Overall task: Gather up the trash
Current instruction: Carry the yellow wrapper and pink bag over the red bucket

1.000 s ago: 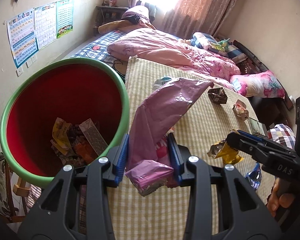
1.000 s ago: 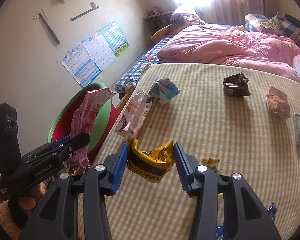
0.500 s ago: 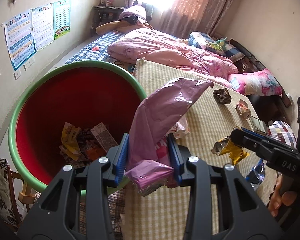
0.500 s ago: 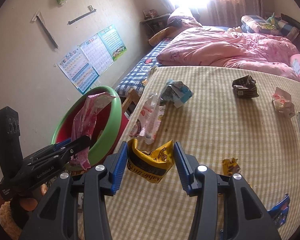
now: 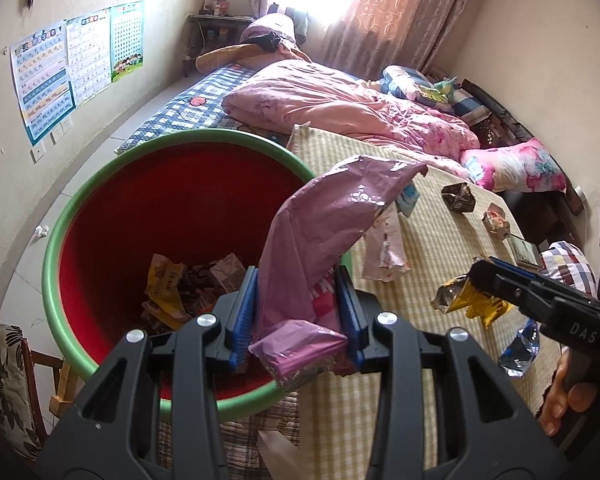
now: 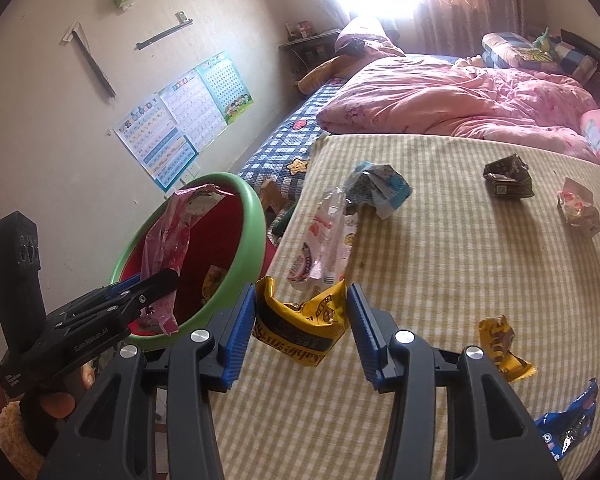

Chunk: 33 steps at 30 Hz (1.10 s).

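The left gripper (image 5: 296, 316) has its jaws clenched on a long pink wrapper (image 5: 320, 232), and over the last second it has slid sideways from the mat's edge toward the green-rimmed red tub (image 5: 100, 184) — the wrapper's lower end now hangs over the tub's near rim, its upper part still leaning back over the bed. The right gripper (image 6: 302, 322) grasps a crumpled yellow snack bag (image 6: 300, 326) and has travelled the same way, though the bag is still above the striped mat (image 6: 440, 280), short of the rim. In my judgement the left load is nearly placed for dropping; the right needs more travel. Further off, litter remains on the mat: a clear printed bag (image 6: 326, 240), a blue-white crumple (image 6: 376, 188), a dark packet (image 6: 508, 178), a small pale wrapper (image 6: 578, 206) — so collecting is far from finished.
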### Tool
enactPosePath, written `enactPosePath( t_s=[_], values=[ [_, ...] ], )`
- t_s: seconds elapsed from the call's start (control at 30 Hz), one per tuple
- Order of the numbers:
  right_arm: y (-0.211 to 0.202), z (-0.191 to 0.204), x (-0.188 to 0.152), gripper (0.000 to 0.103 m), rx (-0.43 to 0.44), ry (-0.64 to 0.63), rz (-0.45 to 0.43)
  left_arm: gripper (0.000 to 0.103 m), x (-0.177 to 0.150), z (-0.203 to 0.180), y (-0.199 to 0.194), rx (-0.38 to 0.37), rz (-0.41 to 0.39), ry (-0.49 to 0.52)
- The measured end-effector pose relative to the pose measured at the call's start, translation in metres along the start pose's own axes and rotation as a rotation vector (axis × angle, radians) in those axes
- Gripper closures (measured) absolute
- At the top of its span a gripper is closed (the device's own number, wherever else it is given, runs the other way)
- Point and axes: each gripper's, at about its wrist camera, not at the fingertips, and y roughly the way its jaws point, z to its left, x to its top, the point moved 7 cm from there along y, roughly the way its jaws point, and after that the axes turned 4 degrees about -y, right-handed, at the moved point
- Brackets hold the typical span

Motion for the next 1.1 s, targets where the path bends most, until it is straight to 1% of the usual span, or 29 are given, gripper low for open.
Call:
enactPosePath(
  t_s=[0.6, 0.83, 1.1],
  values=[
    [0.019, 0.036, 0.010, 0.057, 0.014, -0.052, 0.013, 0.066, 0.007, 0.044, -0.005, 0.035, -0.012, -0.044],
    [0.028, 0.051, 0.015, 0.057, 0.029, -0.073, 0.010, 0.066, 0.009, 0.054, -0.004, 0.042, -0.009, -0.051],
    [0.035, 0.064, 0.021, 0.056, 0.038, -0.095, 0.010, 0.066, 0.018, 0.065, -0.006, 0.061, -0.032, -0.060]
  ],
)
